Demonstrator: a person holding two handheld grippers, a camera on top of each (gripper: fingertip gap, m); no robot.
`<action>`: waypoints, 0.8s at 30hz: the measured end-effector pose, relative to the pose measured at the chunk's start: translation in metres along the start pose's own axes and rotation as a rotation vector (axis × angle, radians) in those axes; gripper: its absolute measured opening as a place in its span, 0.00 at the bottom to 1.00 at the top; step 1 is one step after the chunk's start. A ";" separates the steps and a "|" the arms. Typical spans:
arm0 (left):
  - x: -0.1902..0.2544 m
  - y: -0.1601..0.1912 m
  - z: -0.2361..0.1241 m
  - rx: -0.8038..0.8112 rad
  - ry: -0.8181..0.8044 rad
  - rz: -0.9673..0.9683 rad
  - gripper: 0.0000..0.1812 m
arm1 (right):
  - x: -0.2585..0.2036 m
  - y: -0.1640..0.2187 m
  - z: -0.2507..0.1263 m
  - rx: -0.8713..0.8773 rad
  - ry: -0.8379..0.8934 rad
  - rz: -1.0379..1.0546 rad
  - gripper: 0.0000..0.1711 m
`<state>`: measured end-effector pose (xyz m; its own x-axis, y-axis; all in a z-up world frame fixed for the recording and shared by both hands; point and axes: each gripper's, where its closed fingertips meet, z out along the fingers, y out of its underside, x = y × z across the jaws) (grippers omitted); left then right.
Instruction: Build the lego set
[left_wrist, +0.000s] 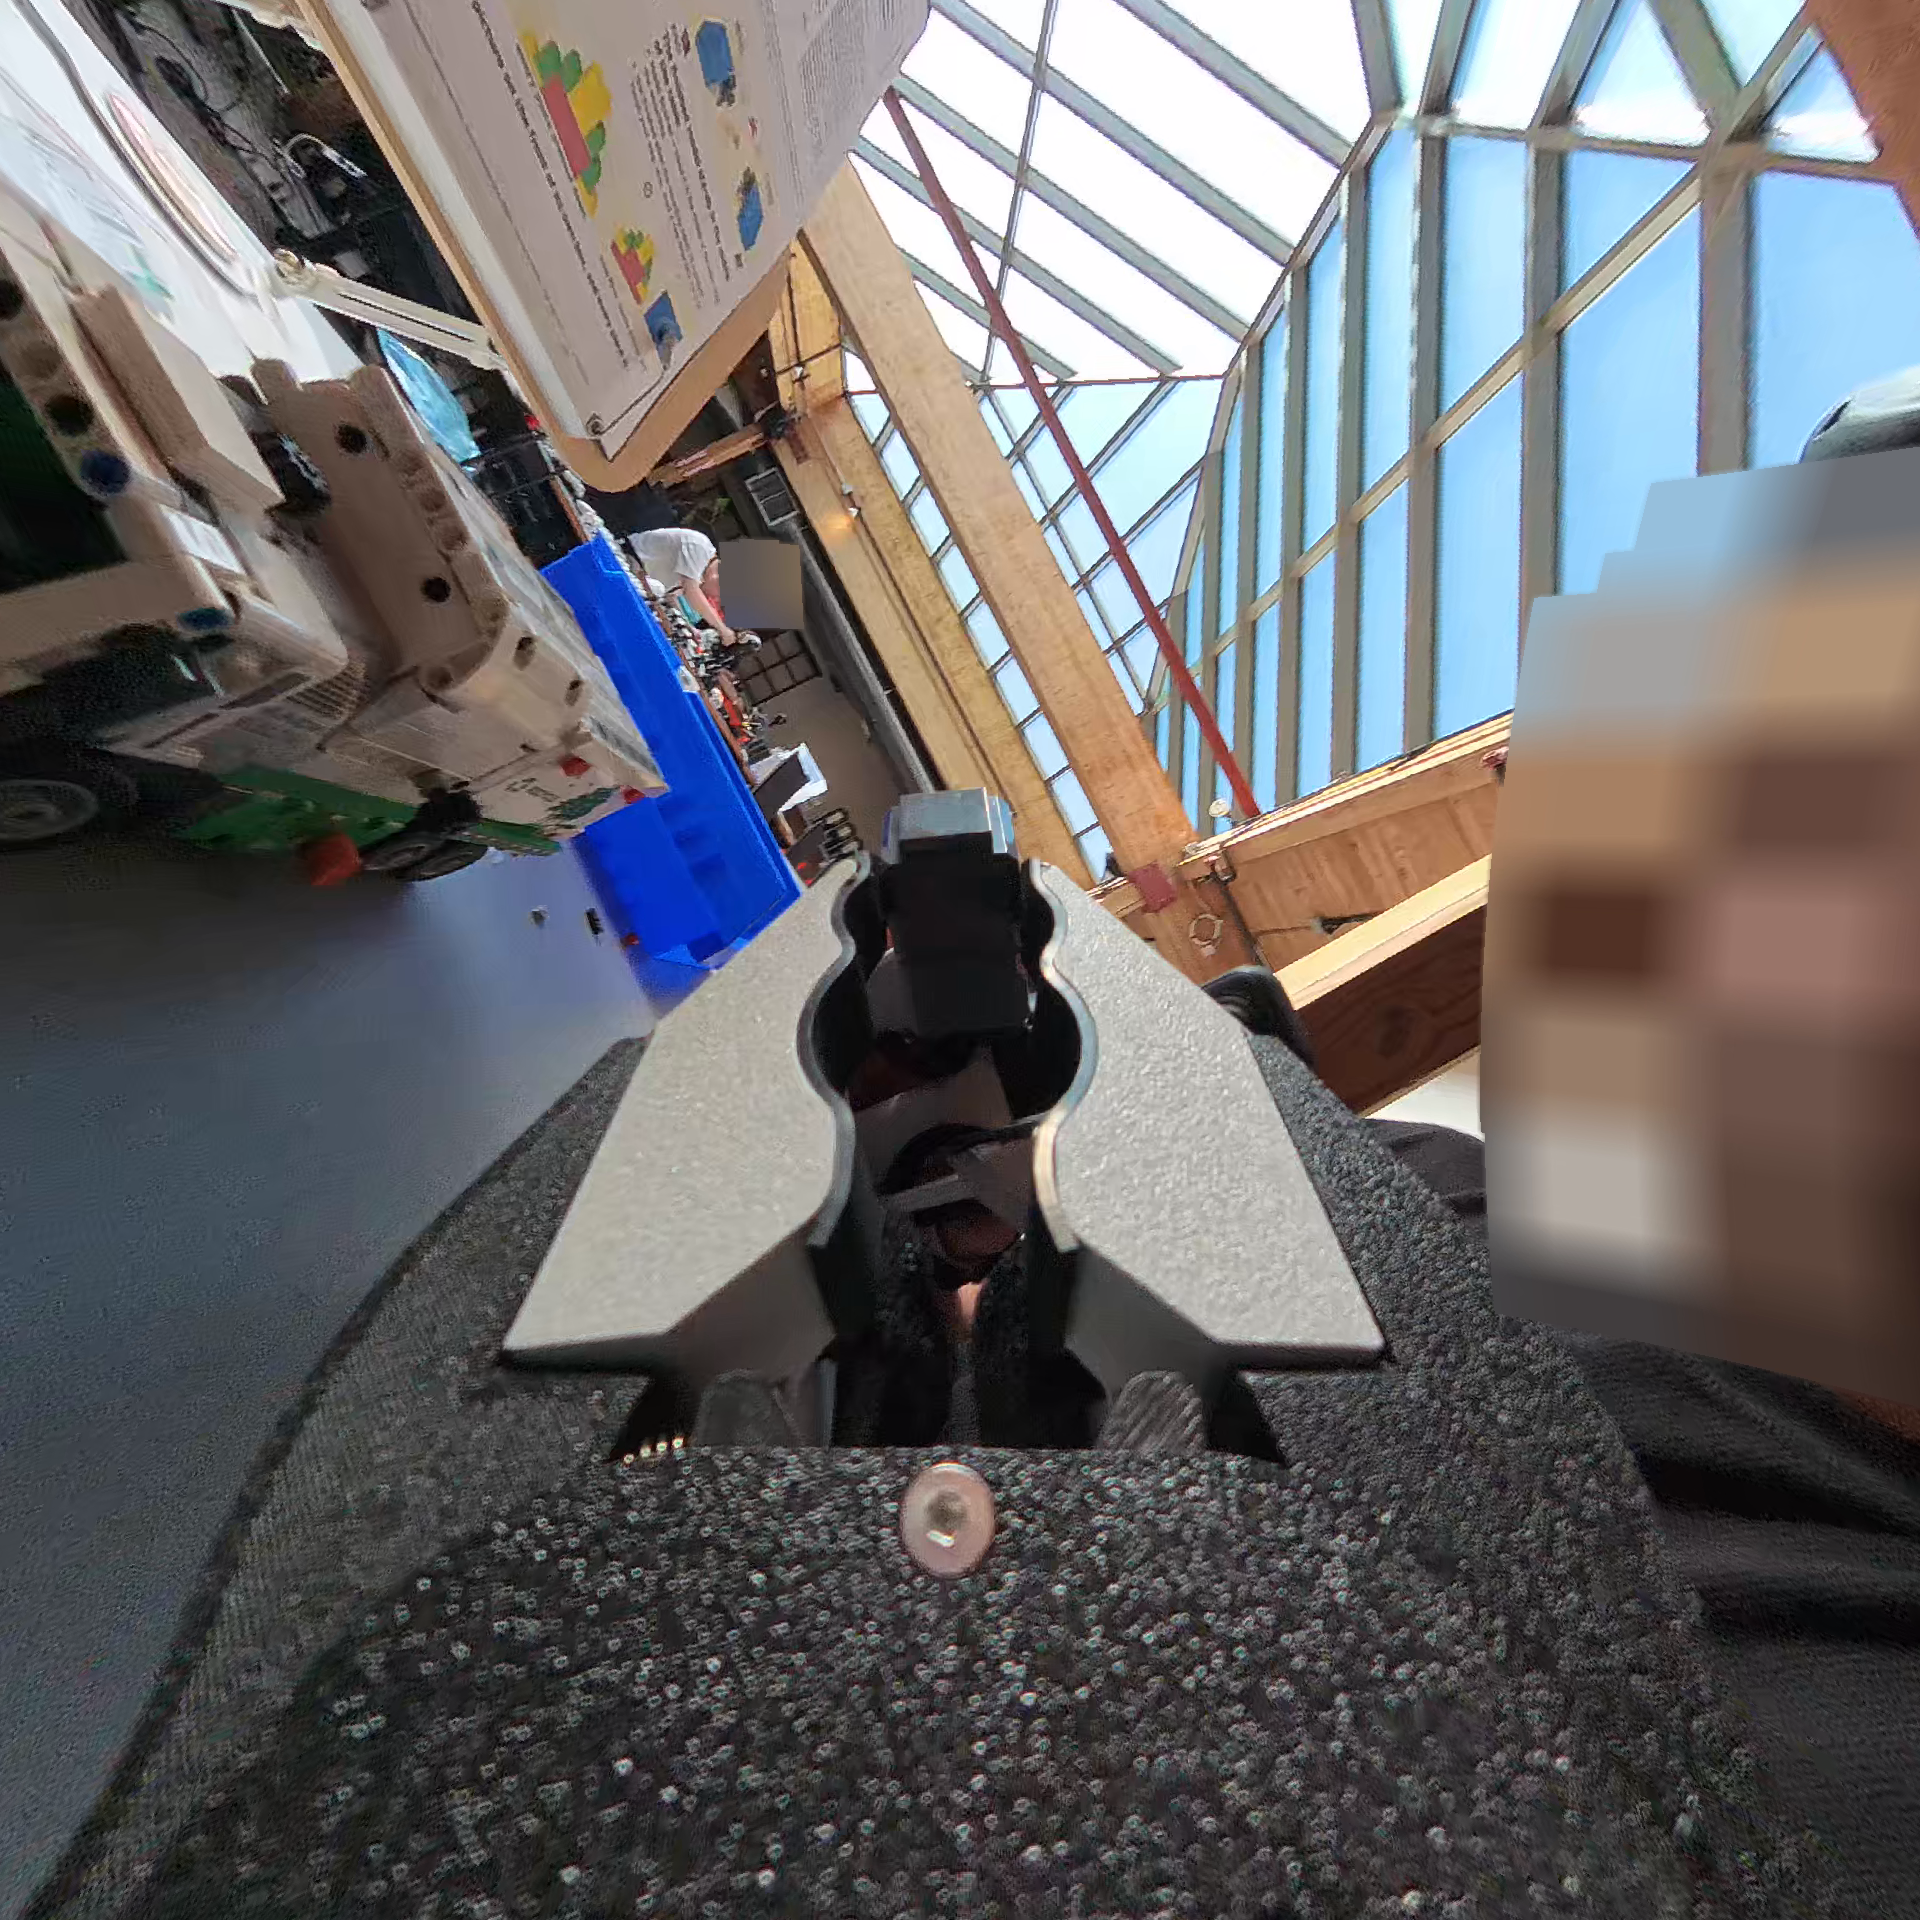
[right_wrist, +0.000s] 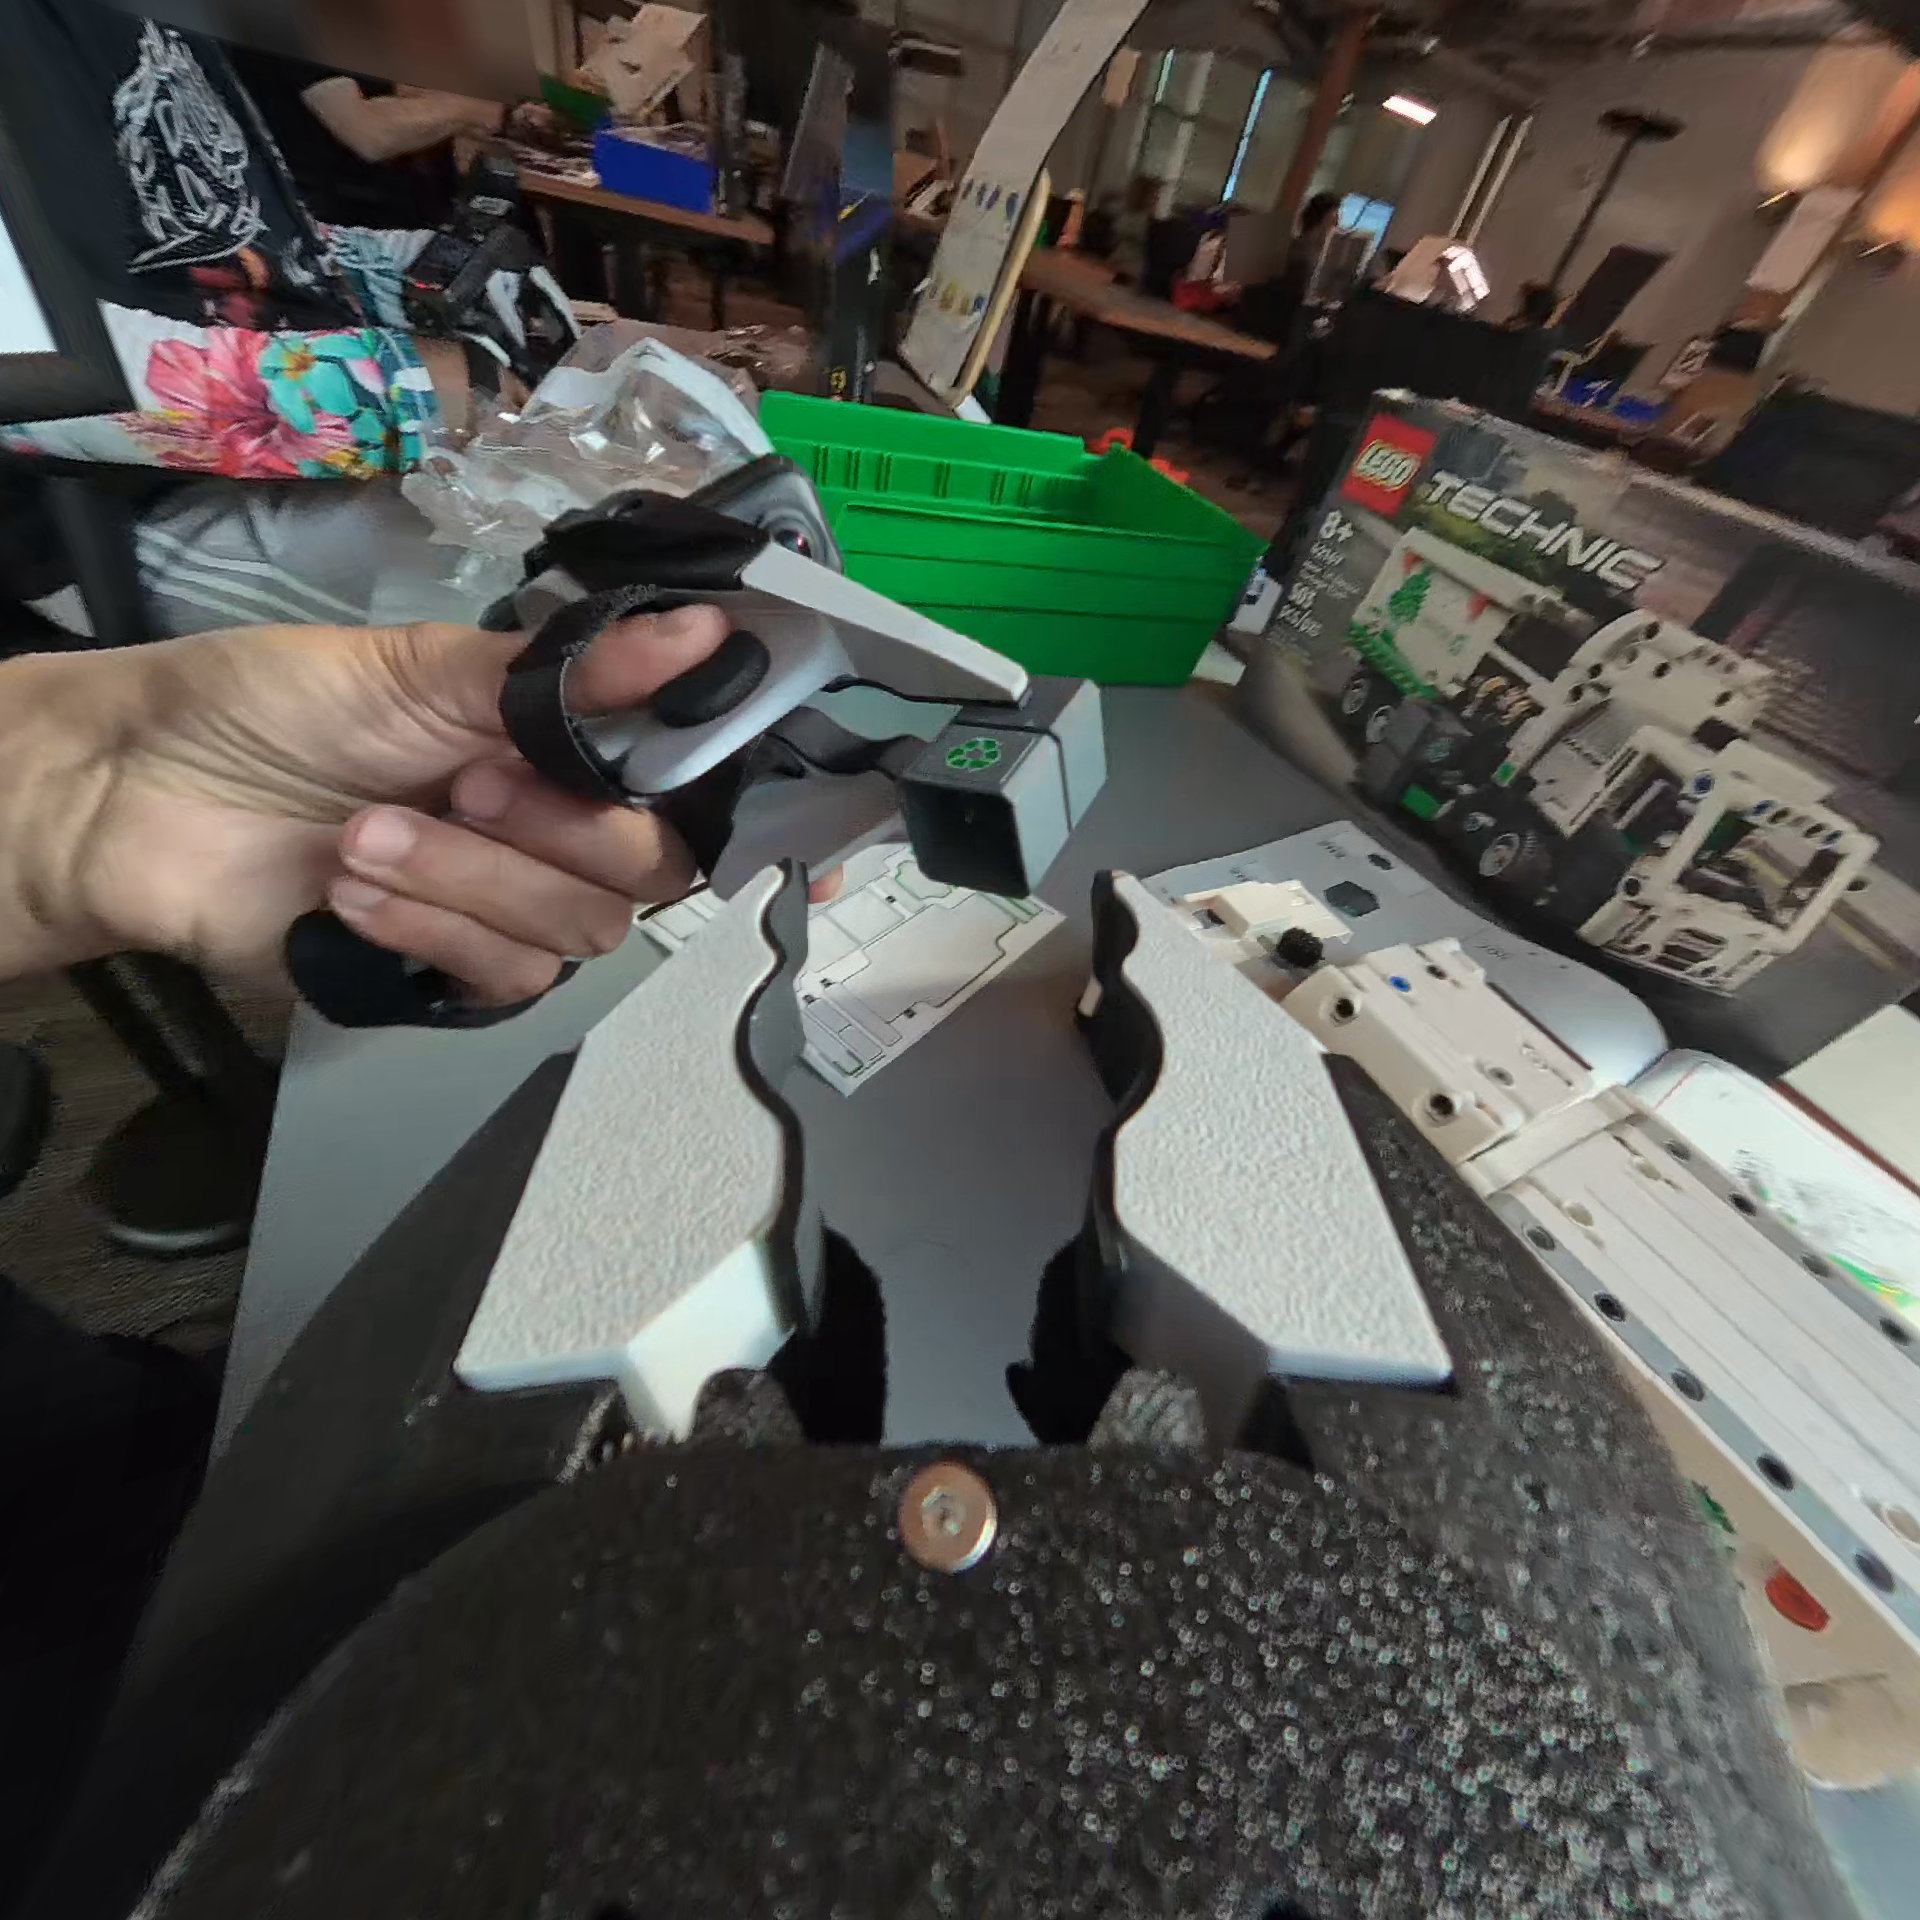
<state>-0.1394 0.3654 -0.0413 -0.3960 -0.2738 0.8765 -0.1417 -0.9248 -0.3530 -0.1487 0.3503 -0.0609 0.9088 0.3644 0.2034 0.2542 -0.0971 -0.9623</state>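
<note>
A dark grey desk (right_wrist: 935, 1174) is seen in both views. The lego truck (left_wrist: 343, 665) is built in white, with green along its base, black wheels and small red and blue pins. A bright blue bin (left_wrist: 675, 790) is shown beyond it, and a bright green bin (right_wrist: 1018, 561) at the far side in the right wrist view. The small lego bin (right_wrist: 977, 810) is dark grey with a green recycling symbol. The left gripper (left_wrist: 948, 883) and right gripper (right_wrist: 948, 894) are light grey, with black speckled bodies.

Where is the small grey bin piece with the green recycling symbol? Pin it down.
In the right wrist view, the grey bin piece is upper centre, clamped in the left gripper, above the table, before the green tray.
</note>
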 end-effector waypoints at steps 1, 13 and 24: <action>0.003 0.001 0.004 0.016 0.034 -0.044 0.13 | 0.001 -0.001 0.000 0.012 0.041 -0.013 0.31; 0.018 0.029 0.015 -0.153 0.190 -0.066 0.14 | 0.006 -0.017 -0.027 0.099 -0.059 -0.154 0.15; -0.024 0.041 0.001 -0.573 -0.137 0.828 0.21 | 0.030 0.044 -0.038 -0.321 -0.558 0.097 0.15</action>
<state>-0.1346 0.3338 -0.0764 -0.4649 -0.8320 0.3025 -0.2977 -0.1749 -0.9385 -0.0978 0.3219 -0.0899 0.6460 0.7581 -0.0898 0.3443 -0.3943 -0.8520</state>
